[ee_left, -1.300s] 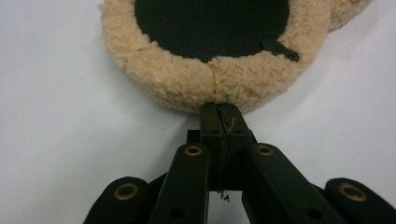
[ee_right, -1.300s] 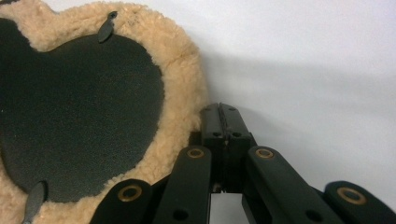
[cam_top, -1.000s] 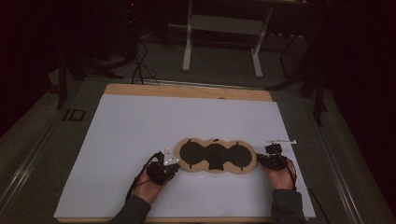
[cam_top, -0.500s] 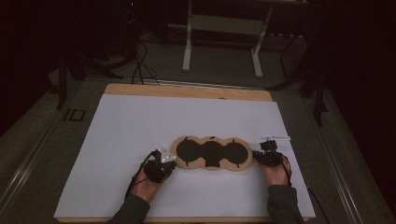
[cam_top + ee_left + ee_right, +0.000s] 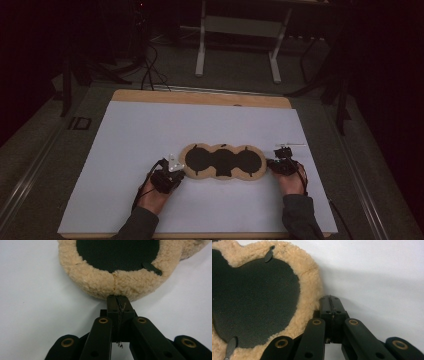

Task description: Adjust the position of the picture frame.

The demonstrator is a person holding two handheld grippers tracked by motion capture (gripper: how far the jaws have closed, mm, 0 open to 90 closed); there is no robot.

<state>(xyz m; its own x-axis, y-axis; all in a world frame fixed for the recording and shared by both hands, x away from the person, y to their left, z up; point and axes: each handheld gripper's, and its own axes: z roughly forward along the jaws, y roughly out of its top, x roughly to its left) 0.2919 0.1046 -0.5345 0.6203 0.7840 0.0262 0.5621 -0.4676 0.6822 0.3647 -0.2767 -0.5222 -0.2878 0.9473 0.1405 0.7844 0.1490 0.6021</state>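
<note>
A tan fleece pad (image 5: 222,162) with three joined black round patches lies flat on the white sheet (image 5: 150,130). My left gripper (image 5: 179,170) rests at the pad's left end, jaws pressed together. In the left gripper view its tips (image 5: 117,298) touch the fleece rim (image 5: 100,282), with nothing clamped between them. My right gripper (image 5: 270,164) sits at the pad's right end. In the right gripper view its shut tips (image 5: 331,298) lie against the rim of the pad (image 5: 308,282). Small black tabs stick out from the black patches.
The white sheet covers a wooden table (image 5: 200,97) whose bare strip shows at the far edge. Beyond it, on the dark floor, are cables (image 5: 150,70) and the white legs of a stand (image 5: 200,55). Open sheet lies ahead of the pad and to both sides.
The pad and both grippers have shifted slightly to the left on the sheet. Both grippers stay shut at the pad's ends.
</note>
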